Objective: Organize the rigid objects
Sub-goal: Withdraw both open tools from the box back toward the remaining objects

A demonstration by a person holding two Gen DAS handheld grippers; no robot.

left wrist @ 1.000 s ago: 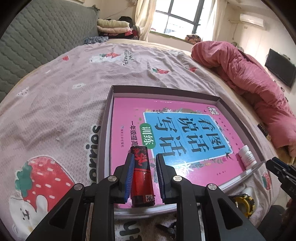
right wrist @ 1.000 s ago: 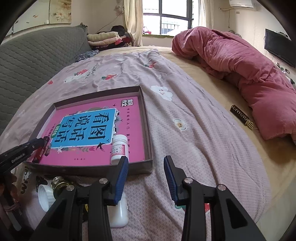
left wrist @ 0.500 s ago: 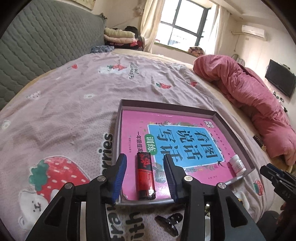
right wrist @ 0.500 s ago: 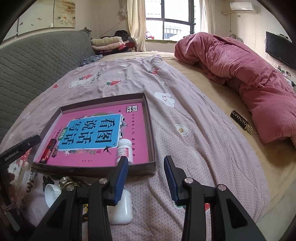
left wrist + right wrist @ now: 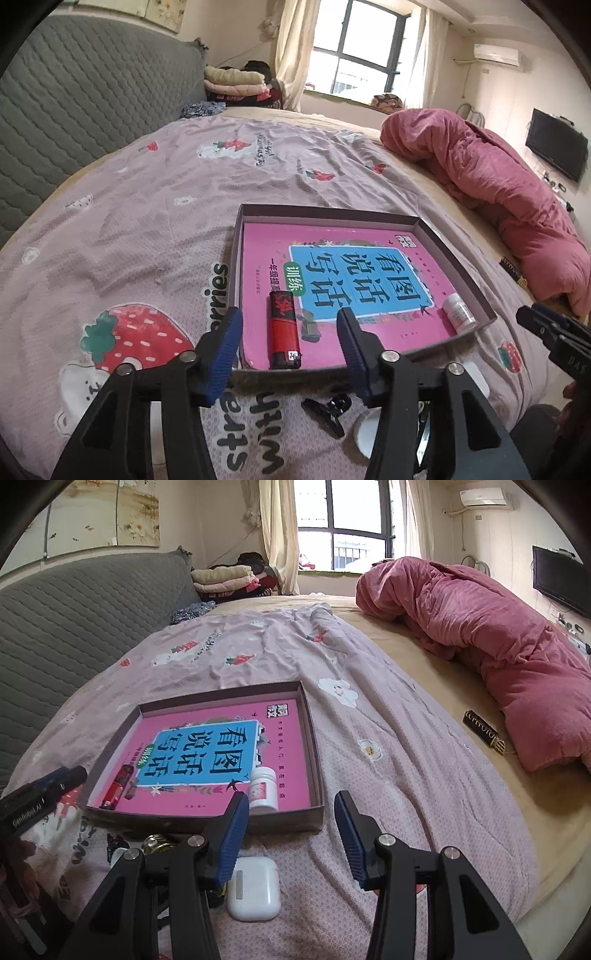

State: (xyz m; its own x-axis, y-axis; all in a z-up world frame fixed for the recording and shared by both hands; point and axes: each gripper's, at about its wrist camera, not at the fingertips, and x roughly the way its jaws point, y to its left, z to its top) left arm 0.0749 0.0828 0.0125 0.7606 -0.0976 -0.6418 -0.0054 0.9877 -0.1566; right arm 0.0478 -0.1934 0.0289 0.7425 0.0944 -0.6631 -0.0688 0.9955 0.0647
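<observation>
A second ago the left gripper [image 5: 290,343] had its blue pads close on either side of the red lighter [image 5: 283,329]; now its jaws stand wide and it has drawn back toward the near edge of the box [image 5: 236,266], with nothing between them. That reads as one item delivered: the lighter lies flat on the pink book [image 5: 332,273] inside the box, near the front left corner, just ahead of the left gripper and apart from both pads.

A small white bottle [image 5: 263,789] lies at the other front corner of the box (already put away, it seems).

The right gripper [image 5: 291,834] is also wide and empty. A white earbud case [image 5: 253,892] rests on the bedspread [image 5: 388,794] outside the box, just below and beside its left pad, not touching as far as I can tell. A black clip [image 5: 330,410] and some other small items, partly hidden behind the gripper arms, also wait outside the box's front wall.
</observation>
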